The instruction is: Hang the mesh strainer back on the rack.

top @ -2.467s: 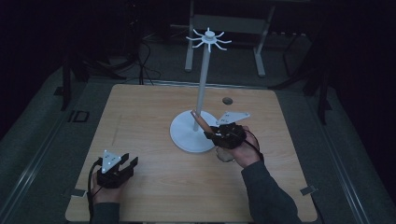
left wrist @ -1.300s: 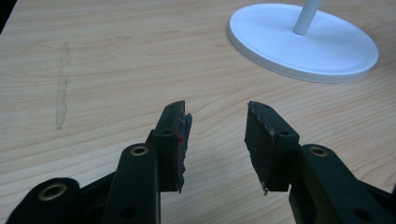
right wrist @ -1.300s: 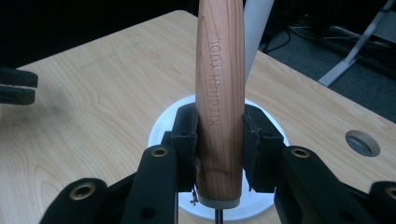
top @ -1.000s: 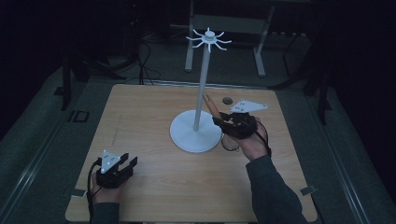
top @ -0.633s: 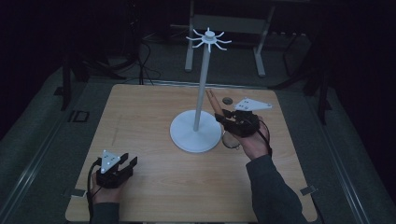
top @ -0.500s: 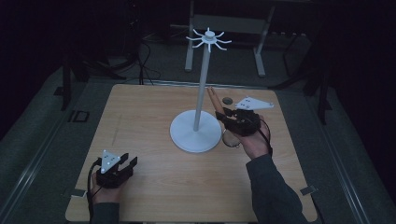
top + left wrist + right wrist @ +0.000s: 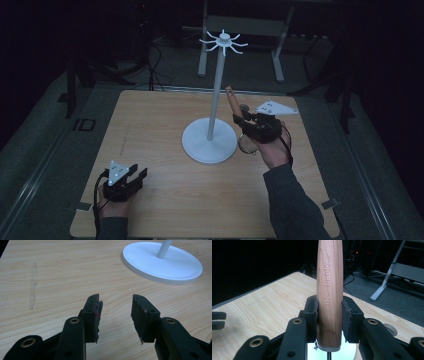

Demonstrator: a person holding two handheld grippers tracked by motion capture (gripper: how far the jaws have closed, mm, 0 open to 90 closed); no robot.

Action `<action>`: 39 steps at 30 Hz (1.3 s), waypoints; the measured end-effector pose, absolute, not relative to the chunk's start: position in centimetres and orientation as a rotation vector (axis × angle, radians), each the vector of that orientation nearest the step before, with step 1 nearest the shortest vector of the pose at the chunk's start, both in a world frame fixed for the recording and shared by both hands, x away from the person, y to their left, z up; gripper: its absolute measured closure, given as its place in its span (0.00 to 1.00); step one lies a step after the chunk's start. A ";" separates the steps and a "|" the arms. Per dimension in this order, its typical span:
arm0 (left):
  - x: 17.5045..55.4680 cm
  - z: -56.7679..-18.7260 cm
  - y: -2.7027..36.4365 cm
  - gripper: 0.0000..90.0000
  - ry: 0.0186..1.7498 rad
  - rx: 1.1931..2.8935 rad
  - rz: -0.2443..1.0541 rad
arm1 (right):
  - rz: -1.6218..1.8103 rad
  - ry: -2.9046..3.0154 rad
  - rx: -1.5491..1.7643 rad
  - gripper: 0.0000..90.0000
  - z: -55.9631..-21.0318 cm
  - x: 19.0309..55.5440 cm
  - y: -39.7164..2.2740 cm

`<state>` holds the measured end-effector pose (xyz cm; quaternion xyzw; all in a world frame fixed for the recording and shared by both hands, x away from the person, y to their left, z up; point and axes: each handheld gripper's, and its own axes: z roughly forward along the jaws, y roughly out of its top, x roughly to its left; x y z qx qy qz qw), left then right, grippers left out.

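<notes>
A white stand with a round base (image 7: 209, 141), a thin pole and a ring of hooks on top (image 7: 223, 41) rises from the middle of the wooden table (image 7: 160, 125). Just right of the base, my right gripper (image 7: 252, 122) (image 7: 329, 307) is shut on a wooden handle (image 7: 231, 100) (image 7: 330, 290) engraved "KITCHEN TOOL". The handle slants up and away toward the pole. A dim rounded part (image 7: 246, 144) hangs below that hand. My left gripper (image 7: 137, 172) (image 7: 116, 302) rests at the table's front left, open, with only bare wood between its jaws. The stand's base (image 7: 162, 267) lies ahead of it.
A small round object (image 7: 245, 107) (image 7: 390, 328) lies on the table just behind the right gripper. A metal frame (image 7: 240, 30) and cables stand on the dark floor beyond the far edge. Tape marks (image 7: 330, 203) sit at the front corners.
The right hand has moved off the stand's base toward the right and back, and tipped the wooden handle more upright. The left gripper has stayed put.
</notes>
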<state>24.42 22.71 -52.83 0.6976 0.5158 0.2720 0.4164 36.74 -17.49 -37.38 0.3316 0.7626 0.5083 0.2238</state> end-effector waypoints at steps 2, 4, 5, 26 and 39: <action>24.4 -52.8 22.7 0.65 1.295 1.752 0.683 | 1.405 2.101 0.916 0.76 -37.3 36.7 -17.5; 24.4 -52.8 22.7 0.65 1.295 1.751 0.683 | 1.411 2.091 0.917 0.76 -37.2 36.7 -17.5; 24.4 -52.8 22.7 0.65 1.295 1.752 0.682 | 1.414 2.087 0.918 0.76 -37.2 36.8 -17.6; 24.4 -52.8 22.8 0.65 1.297 1.749 0.684 | 1.523 1.983 0.950 0.76 -36.1 36.6 -18.4; 24.4 -52.8 22.8 0.65 1.298 1.747 0.683 | 1.568 1.953 0.942 0.76 -35.7 36.5 -18.4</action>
